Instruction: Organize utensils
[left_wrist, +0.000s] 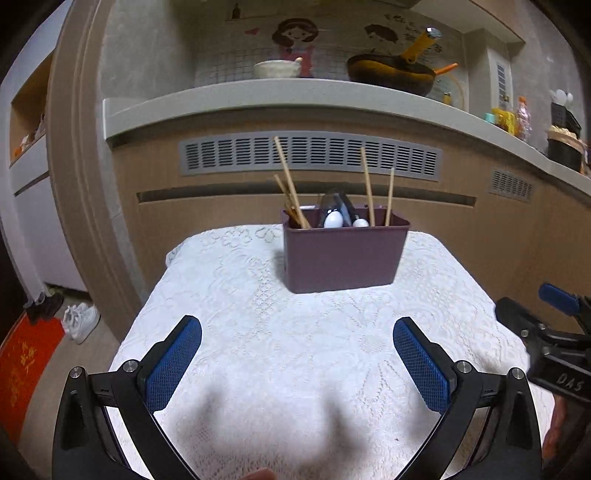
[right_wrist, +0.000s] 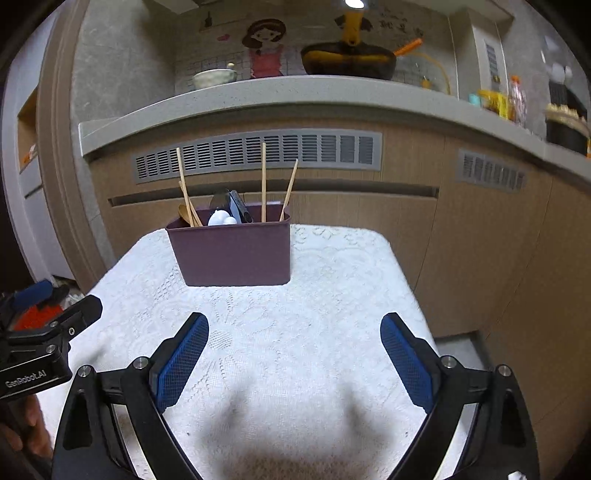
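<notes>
Maroon bin (left_wrist: 343, 254) holds chopsticks (left_wrist: 290, 182); kitchen counter (left_wrist: 295, 96) behind.

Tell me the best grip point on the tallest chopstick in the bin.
Likely its exposed upper shaft, from above. The tallest chopstick leans left, well clear of the bin rim; its lower end is buried among the other utensils. The open left claw is nearer it.

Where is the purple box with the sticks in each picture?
Left wrist view: the purple box sits just right of centre, at the far end of the white tablecloth.
Right wrist view: the purple box sits left of centre, at the far end of the tablecloth.
Shared landmark: the grey vent on the cabinet right behind the box.
</notes>
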